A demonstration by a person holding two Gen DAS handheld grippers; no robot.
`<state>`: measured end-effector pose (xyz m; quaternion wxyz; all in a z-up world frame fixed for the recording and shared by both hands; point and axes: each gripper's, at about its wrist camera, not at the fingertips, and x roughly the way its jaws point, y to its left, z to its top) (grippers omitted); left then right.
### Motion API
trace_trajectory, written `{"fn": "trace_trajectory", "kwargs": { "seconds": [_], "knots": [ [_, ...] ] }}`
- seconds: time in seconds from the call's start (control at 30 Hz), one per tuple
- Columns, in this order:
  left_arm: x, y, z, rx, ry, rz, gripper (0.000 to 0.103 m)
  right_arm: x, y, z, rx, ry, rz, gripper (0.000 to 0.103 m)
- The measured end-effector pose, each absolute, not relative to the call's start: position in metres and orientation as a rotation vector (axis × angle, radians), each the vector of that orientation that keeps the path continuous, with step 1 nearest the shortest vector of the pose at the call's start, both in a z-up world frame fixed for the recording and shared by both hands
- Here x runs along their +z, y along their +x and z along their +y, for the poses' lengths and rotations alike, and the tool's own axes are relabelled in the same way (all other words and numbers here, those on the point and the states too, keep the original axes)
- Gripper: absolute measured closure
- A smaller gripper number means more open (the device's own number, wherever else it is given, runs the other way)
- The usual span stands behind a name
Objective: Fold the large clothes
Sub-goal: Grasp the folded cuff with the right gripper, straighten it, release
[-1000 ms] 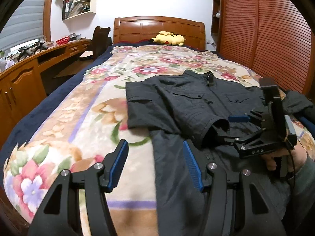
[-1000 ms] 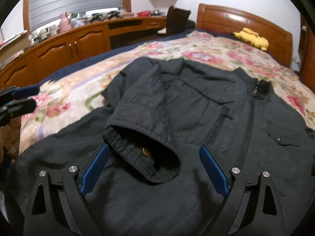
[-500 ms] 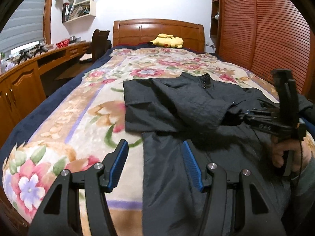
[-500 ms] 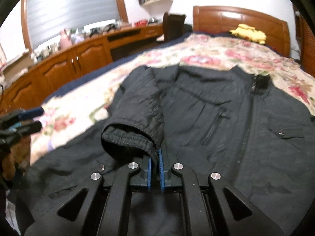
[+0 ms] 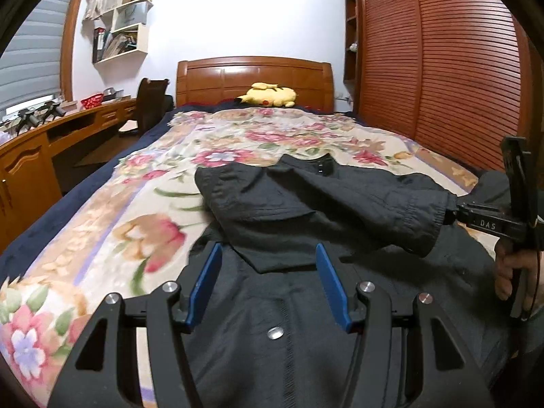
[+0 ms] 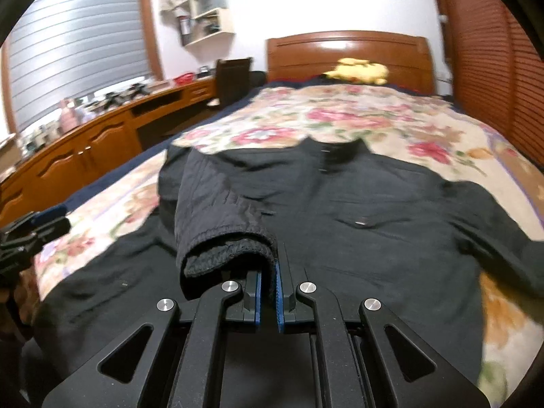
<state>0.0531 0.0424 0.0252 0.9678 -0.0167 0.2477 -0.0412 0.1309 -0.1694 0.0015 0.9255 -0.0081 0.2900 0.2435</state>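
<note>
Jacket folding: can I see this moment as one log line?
right gripper: shut on sleeve cuff | left gripper: open, empty | jacket: on bed

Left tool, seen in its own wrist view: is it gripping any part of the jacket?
No: the left tool stands open above the jacket, its blue fingers pressing nothing.

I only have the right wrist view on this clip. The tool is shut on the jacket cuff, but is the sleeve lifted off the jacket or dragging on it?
Observer: From the left wrist view, the sleeve stretches across the jacket chest, its cuff raised above the fabric by the right tool.
Reviewer: And the left tool?
Observer: The left tool is open, empty, above the jacket's lower front.
Reviewer: Anything beneath it?
Observer: A metal snap on the placket, between its fingers.
</note>
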Motion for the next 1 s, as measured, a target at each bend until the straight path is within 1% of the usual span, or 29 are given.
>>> {"fn": "trace_trajectory", "kwargs": {
  "seconds": [0.33, 0.43, 0.5, 0.6, 0.67, 0.73, 1.0],
  "knots": [
    [0.014, 0.077, 0.009, -0.161, -0.022, 0.524, 0.046, -0.013, 0.131, -0.238, 0.276, -0.035, 0.665, 0.099],
    [0.009, 0.078, 0.005, -0.181, -0.009, 0.54, 0.046, -0.019, 0.128, -0.251, 0.272, -0.019, 0.683, 0.098],
    [0.005, 0.079, 0.003, -0.185, 0.005, 0.542, 0.046, -0.021, 0.124, -0.251, 0.275, -0.034, 0.687, 0.095],
    [0.005, 0.077, 0.001, -0.184, 0.005, 0.534, 0.046, -0.02, 0.119, -0.249, 0.244, -0.07, 0.68, 0.083],
    [0.004, 0.077, 0.002, -0.195, -0.01, 0.541, 0.046, -0.018, 0.116, -0.247, 0.231, -0.087, 0.679, 0.061],
    [0.004, 0.077, 0.002, -0.201, -0.018, 0.543, 0.046, -0.015, 0.111, -0.247, 0.225, -0.111, 0.667, 0.055],
    [0.007, 0.072, 0.0, -0.212, -0.022, 0.529, 0.046, -0.003, 0.095, -0.237, 0.227, -0.169, 0.617, 0.053]
  ]
}}
